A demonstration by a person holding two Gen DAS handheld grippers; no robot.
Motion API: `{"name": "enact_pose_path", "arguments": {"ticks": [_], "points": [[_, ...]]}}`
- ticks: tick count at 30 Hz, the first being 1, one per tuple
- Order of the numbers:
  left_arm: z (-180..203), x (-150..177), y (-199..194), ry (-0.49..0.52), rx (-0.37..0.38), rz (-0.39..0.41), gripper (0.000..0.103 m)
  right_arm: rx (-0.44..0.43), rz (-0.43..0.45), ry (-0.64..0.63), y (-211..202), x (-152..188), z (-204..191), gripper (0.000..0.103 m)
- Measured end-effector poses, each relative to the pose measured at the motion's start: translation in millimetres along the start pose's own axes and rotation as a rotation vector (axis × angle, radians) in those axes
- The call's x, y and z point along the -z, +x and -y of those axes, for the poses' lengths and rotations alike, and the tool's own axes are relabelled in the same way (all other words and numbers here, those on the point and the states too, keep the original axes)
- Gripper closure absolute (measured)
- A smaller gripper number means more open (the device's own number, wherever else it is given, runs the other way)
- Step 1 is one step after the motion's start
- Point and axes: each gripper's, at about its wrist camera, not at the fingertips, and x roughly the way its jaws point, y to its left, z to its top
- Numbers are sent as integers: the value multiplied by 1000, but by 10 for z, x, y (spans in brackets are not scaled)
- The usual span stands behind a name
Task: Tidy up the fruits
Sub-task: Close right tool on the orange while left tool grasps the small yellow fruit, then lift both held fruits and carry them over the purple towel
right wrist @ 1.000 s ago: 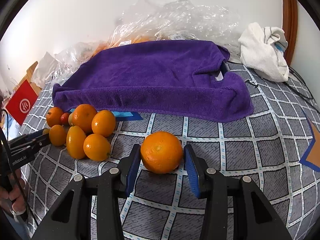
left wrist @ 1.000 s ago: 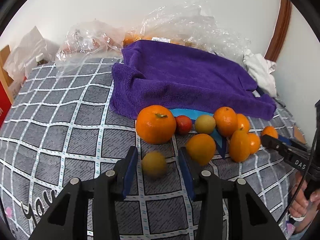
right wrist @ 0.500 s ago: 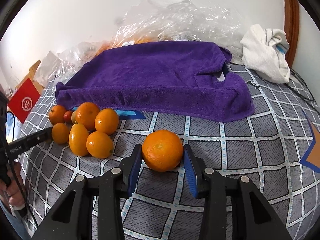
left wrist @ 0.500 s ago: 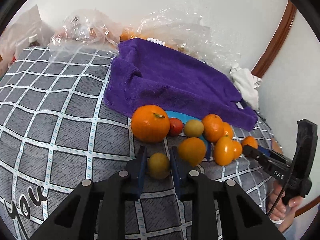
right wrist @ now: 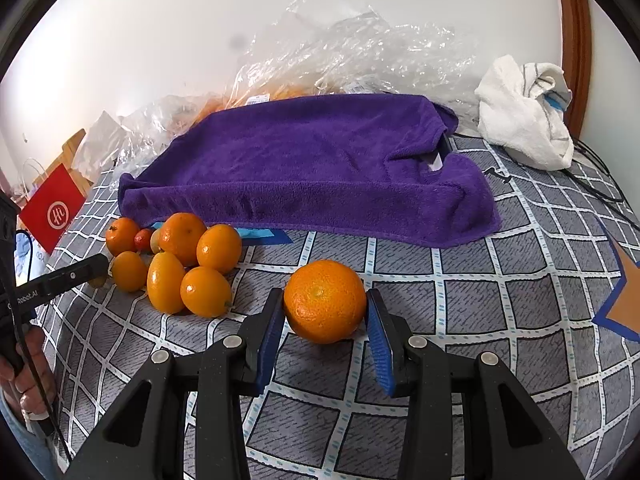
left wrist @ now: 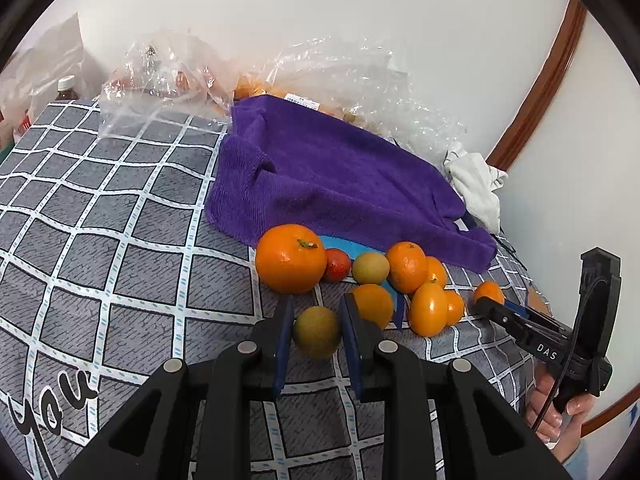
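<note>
Grasp step. Left hand-held gripper point(left wrist: 316, 330) clamps small yellow-green round fruit point(left wrist: 317, 331); right hand-held gripper point(right wrist: 325, 320) clamps large orange mandarin point(right wrist: 325, 300), both on grey checked cloth point(right wrist: 480, 300). Next: lift, sort.

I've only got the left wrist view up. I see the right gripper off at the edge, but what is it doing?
Observer: The right gripper is shut on a large orange that sits apart from the fruit pile, on the grid cloth.
Operator: Is that orange off the cloth yet?
Observer: It looks to be resting on the cloth; a shadow lies right under it.
Operator: Anything on that side that I can't see?
Observer: Yes, a red card with a white round logo stands at the cloth's far left edge, behind the left gripper's finger.
</note>
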Motion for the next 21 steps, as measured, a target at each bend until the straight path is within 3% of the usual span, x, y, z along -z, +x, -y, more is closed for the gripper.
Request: {"name": "enact_pose_path", "arguments": {"ticks": [11,16,21], "points": [[13,0,-122,10,6,51,80,3,-10,16,-119,27,3,63],[31,-50,-241,-3,-19,81,80,9,2,11,-267,-112,-11,63],[119,-321,-505,-3,-37,121,80,12,38,-8,-433,-373,-25,63]]}}
